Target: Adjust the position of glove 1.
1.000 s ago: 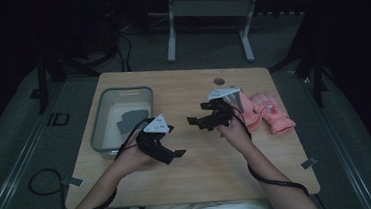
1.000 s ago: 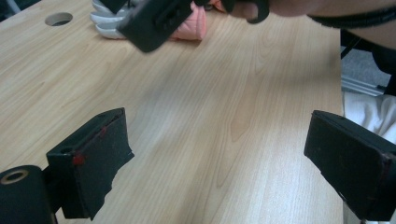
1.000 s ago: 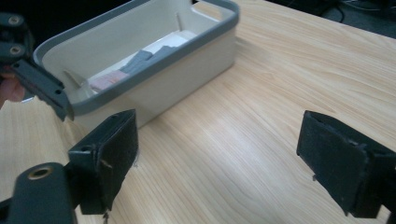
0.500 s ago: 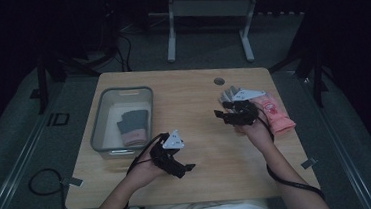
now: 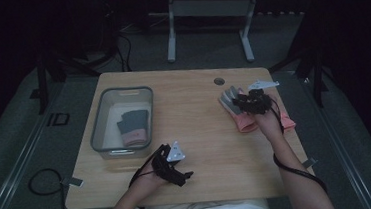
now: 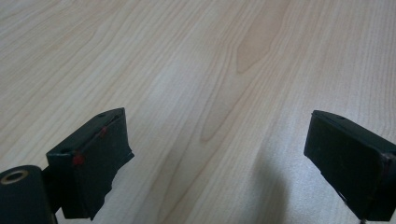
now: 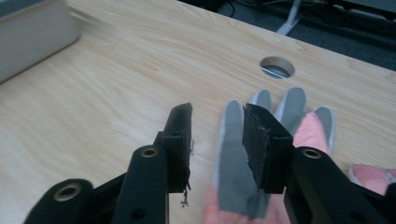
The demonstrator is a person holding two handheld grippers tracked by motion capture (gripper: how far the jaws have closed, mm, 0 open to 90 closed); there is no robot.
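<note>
While the right gripper (image 5: 247, 103) hovered over the pink-and-grey work glove (image 7: 261, 154) at the right edge of the wooden table (image 5: 199, 113), its jaws had just been closing, and in the right gripper view they stood narrowly apart with the glove's grey thumb side between them; whether the pads already pressed on the fabric could not be told. A cable hole (image 7: 277, 66) lay just beyond the glove's fingertips. Nearer the person, the left gripper (image 5: 170, 165) sat low over bare tabletop, its jaws spread wide with nothing between them. At the left, a clear plastic bin (image 5: 104, 105) held another glove (image 5: 134, 126), well apart from both grippers.
</note>
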